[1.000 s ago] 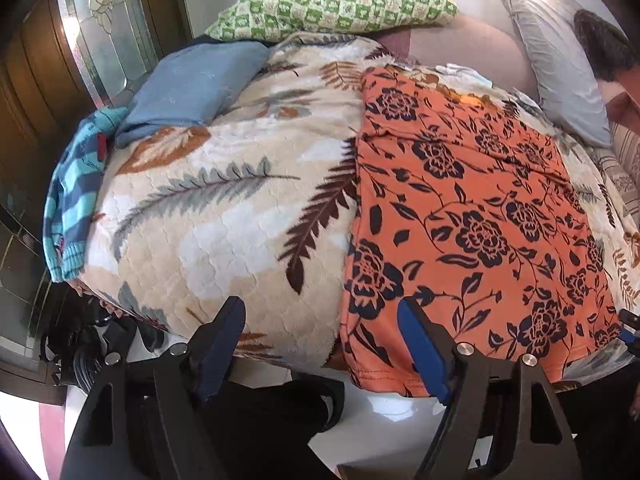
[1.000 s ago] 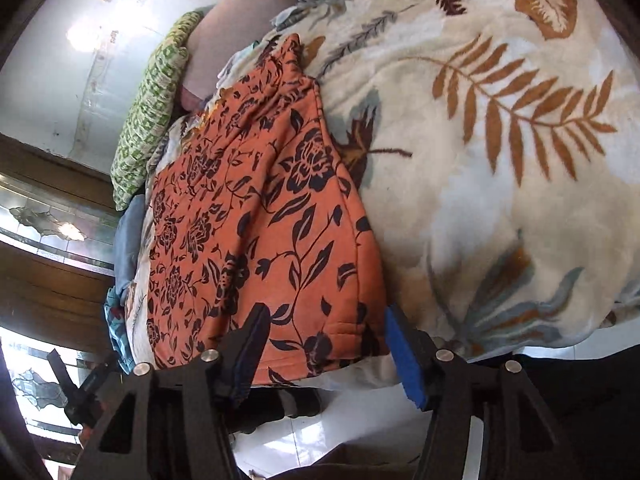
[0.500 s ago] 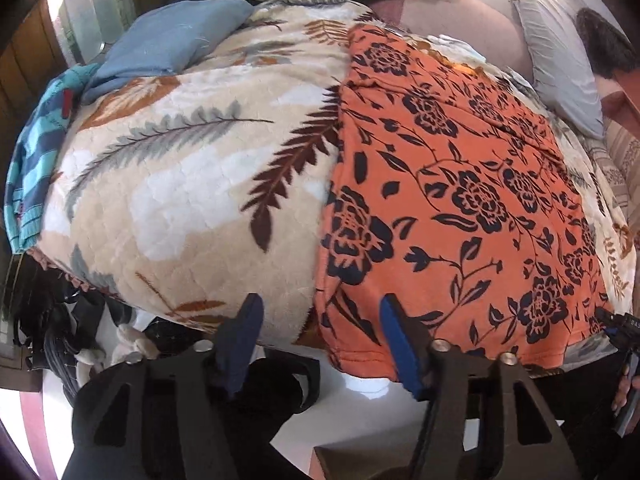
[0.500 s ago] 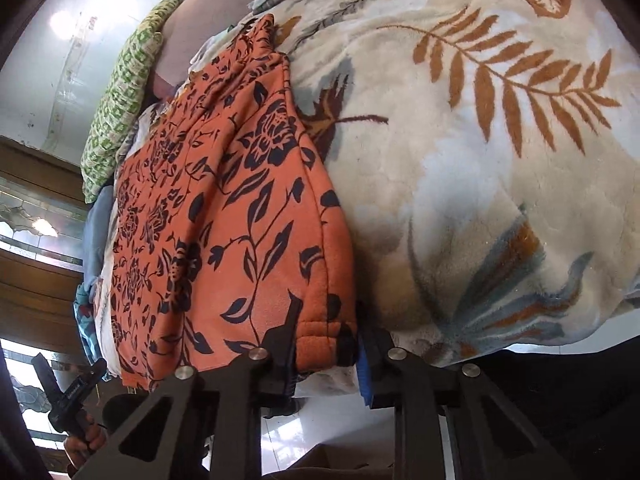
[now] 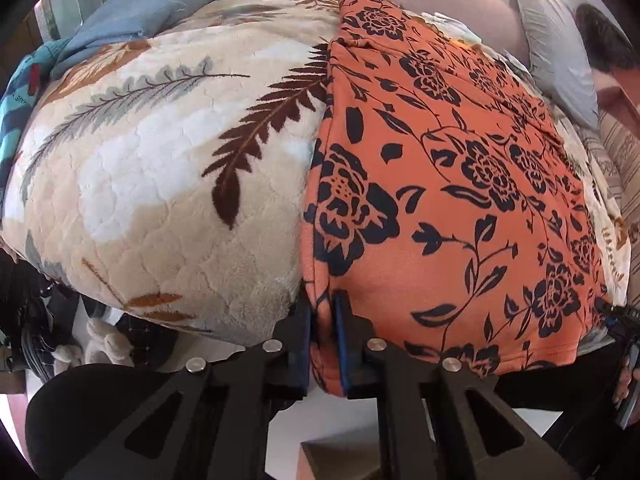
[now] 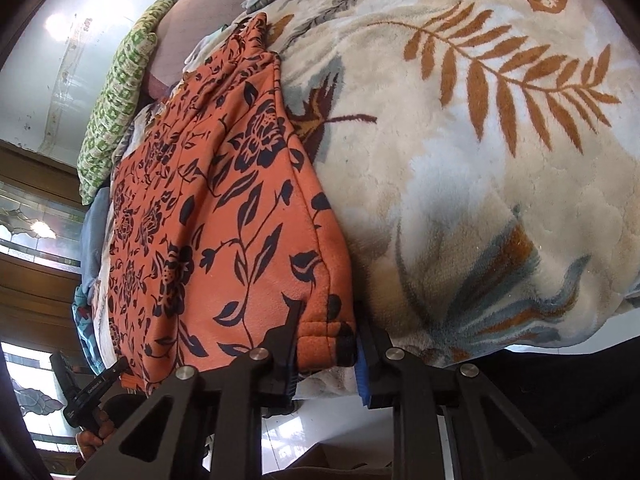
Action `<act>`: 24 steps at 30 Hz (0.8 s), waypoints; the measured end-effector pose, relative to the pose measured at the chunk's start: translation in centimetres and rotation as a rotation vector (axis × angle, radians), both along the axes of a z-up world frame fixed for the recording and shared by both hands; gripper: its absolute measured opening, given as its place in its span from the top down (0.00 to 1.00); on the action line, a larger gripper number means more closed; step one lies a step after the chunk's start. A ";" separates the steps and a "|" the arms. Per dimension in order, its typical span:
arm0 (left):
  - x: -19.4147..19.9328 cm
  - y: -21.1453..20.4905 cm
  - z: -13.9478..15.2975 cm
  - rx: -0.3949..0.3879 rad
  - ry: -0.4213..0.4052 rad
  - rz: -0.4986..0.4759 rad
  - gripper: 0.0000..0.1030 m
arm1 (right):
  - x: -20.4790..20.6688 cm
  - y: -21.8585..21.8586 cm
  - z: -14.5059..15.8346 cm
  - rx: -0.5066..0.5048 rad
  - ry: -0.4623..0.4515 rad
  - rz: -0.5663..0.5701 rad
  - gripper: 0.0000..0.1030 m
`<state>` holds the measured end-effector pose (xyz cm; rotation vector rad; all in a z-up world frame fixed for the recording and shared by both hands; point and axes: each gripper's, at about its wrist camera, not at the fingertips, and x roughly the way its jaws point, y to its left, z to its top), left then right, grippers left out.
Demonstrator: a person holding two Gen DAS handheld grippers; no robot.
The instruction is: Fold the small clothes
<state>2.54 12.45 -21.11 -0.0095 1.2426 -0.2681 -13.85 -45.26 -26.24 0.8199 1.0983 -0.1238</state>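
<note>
Orange garment (image 5: 460, 184) corners hidden btwn pinching left gripper (image 5: 323, 334), right gripper (image 6: 326, 344)

Orange garment (image 5: 460, 184) with black rose and leaf print. Blanket (image 5: 152, 168) cream and white, with brown, rust and grey-blue fern leaves. Pillow (image 6: 116, 120) green and white checked pattern. Blue-grey folded cloth (image 5: 152, 4); teal striped fabric (image 5: 16, 92) at left edge, possibly dark stripes. Pale grey cushion (image 5: 552, 48). Gripper frames black, pads (image 5: 342, 344) blue.
</note>
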 end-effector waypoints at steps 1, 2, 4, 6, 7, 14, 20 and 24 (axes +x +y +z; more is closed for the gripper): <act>-0.2 0.1 0.1 0.002 0.004 -0.007 0.91 | 0.1 0.0 -0.1 0.003 0.002 -0.001 0.76; -0.3 0.3 0.2 -0.003 0.008 -0.005 0.91 | 0.2 0.0 -0.1 0.005 0.004 0.000 0.76; -0.5 1.1 0.7 -0.042 0.016 0.009 0.91 | 0.2 -0.1 -0.1 0.012 0.006 0.002 0.76; -0.6 1.2 1.4 -0.058 0.018 0.001 0.90 | 0.2 -0.5 -0.3 0.051 0.010 -0.014 0.75; -0.5 1.1 1.7 -0.044 0.025 -0.001 0.78 | 0.2 -0.7 -0.5 0.070 0.011 -0.019 0.75; -0.1 -0.2 1.0 -0.048 0.065 -0.022 0.31 | 0.4 -1.2 -0.8 0.251 -0.017 -0.056 0.30; -0.1 -1.1 -0.5 -0.071 0.094 -0.044 0.86 | 2.2 1.6 0.1 0.008 0.043 0.021 0.52; 0.0 0.1 0.3 -0.161 0.078 -0.043 0.93 | 1.6 0.7 0.1 0.036 0.028 -0.016 0.83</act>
